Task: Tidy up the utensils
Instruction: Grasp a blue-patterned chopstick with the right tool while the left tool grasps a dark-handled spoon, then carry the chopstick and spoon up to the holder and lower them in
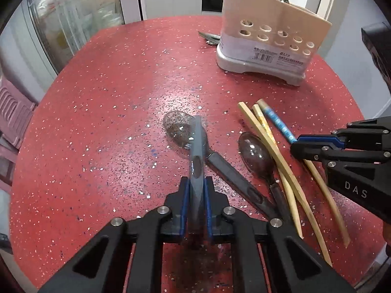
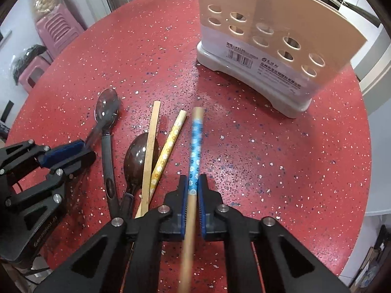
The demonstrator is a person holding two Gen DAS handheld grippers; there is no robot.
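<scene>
My left gripper [image 1: 196, 183] is shut on a clear grey plastic spoon [image 1: 196, 156], held on edge above the red table. It also shows in the right wrist view [image 2: 80, 146]. My right gripper [image 2: 194, 180] is shut on a blue-patterned chopstick [image 2: 195, 146], lifted off the table; it also shows in the left wrist view [image 1: 297, 144]. On the table lie a clear spoon [image 1: 178, 128], a dark brown spoon [image 2: 139, 156], a plain chopstick [image 2: 151, 146] and a yellow-patterned chopstick [image 2: 168, 146]. The beige utensil holder [image 2: 268, 36] stands at the far right.
The table [image 1: 110, 97] is round, red and speckled. Metal forks [image 1: 210, 37] lie behind the holder's left side. Pink plastic stools [image 2: 56, 31] stand beyond the table's left edge. A glass cabinet [image 1: 73, 12] is at the far left.
</scene>
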